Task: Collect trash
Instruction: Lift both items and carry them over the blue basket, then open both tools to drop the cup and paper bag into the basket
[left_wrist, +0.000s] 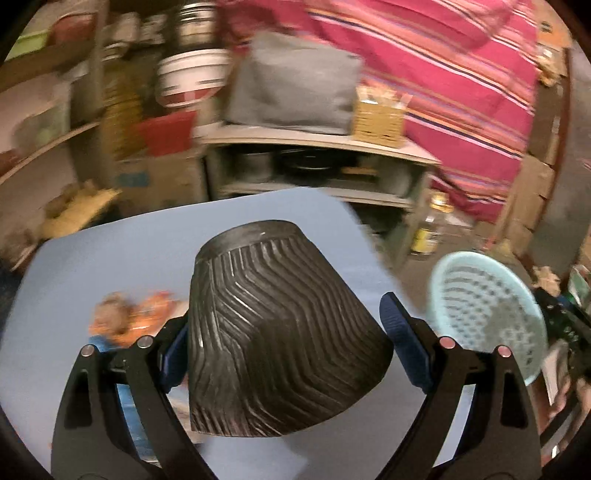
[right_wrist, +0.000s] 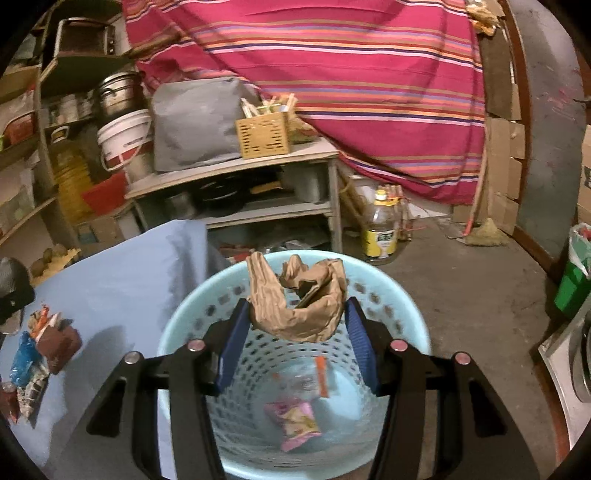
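Observation:
My left gripper (left_wrist: 284, 332) is shut on a black ribbed paper cup (left_wrist: 273, 332) and holds it, tilted, above the blue table (left_wrist: 110, 258). Orange and blue wrappers (left_wrist: 125, 325) lie on the table to its left. My right gripper (right_wrist: 295, 328) is shut on a crumpled brown paper bag (right_wrist: 299, 302) right above the light blue perforated basket (right_wrist: 192, 306), which also shows in the left wrist view (left_wrist: 484, 314). A pink wrapper (right_wrist: 295, 424) and an orange one (right_wrist: 321, 376) lie in the basket. More wrappers (right_wrist: 40, 350) lie on the blue table (right_wrist: 122, 273).
A grey shelf unit (right_wrist: 258, 162) with a grey bag (right_wrist: 195, 125) and a wooden box (right_wrist: 262, 136) stands behind the table. A bottle (right_wrist: 382, 232) stands on the concrete floor. A striped pink cloth (right_wrist: 351, 74) hangs behind. A green bin (right_wrist: 576, 280) stands at the right.

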